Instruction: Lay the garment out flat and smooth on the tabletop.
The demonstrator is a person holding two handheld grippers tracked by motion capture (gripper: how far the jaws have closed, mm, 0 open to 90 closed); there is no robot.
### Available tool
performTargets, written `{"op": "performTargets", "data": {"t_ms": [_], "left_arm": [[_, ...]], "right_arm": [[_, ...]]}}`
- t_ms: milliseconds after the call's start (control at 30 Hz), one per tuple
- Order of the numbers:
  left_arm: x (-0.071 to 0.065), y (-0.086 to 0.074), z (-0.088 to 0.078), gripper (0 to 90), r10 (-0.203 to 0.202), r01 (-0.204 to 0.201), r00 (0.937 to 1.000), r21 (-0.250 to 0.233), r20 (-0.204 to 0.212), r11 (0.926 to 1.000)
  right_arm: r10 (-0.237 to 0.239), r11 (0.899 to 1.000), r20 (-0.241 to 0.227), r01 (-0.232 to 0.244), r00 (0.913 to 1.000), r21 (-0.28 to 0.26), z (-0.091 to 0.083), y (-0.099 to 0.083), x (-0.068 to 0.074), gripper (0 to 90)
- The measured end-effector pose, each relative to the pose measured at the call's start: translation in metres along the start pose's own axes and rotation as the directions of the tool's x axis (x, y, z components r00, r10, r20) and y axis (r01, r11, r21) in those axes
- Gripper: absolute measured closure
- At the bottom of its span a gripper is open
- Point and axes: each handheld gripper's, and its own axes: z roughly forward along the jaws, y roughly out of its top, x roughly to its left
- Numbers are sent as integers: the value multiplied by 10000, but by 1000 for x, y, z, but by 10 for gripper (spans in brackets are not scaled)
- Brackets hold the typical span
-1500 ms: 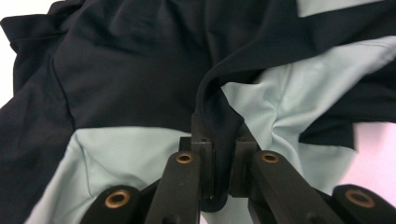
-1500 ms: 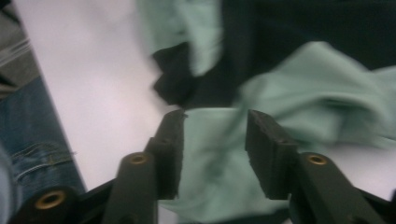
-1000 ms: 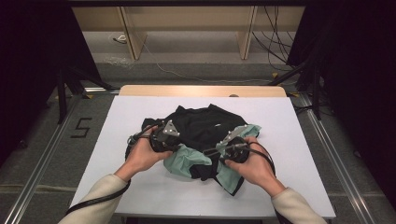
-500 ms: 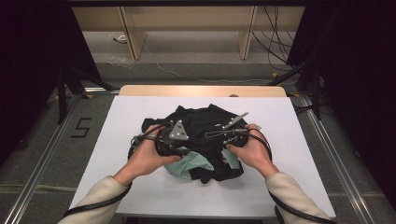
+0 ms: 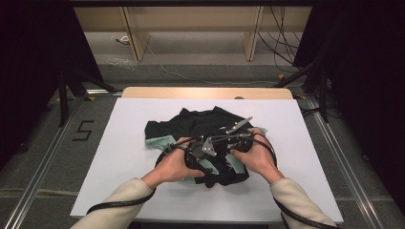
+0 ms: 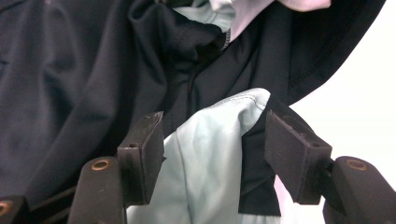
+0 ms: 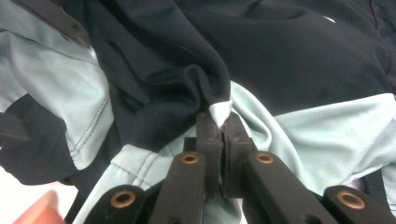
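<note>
While your two hands crowd together over the garment (image 5: 200, 125), it lies bunched in the middle of the white table (image 5: 119, 157), black cloth with pale green patches peeking out at its left and near edges. From the high view, your left gripper (image 5: 193, 155) and right gripper (image 5: 239, 143) sit just beside each other on the near half of the heap, hands and cables hiding the jaws. The left gripper view tells more: your left gripper (image 6: 212, 158) has its jaws spread, and they have just been opening, with a fold of pale green fabric (image 6: 210, 154) and a black strip standing loose between the pads, neither pad pressing on it. White table shows at the right there, beyond the black hem. Over in the right gripper view, your right gripper (image 7: 220, 126) has its jaws pressed together, pinching a small peak of pale green fabric (image 7: 220, 111) where it meets a black fold, and the cloth puckers up toward that pinch.
</note>
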Motion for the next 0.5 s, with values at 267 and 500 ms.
{"op": "performTargets", "data": {"t_ms": [267,500], "left_arm": [[2,-4,16,519,-123,112,9993,281,362,9995],[0,-9,22,809,300,-334,9988,887,394,9955]], "right_arm": [[125,9999,-37,-126,9999,-34,1,-2,0,882],[194,9998,-113,-194,9997,-28,1,-4,-1,881]]}}
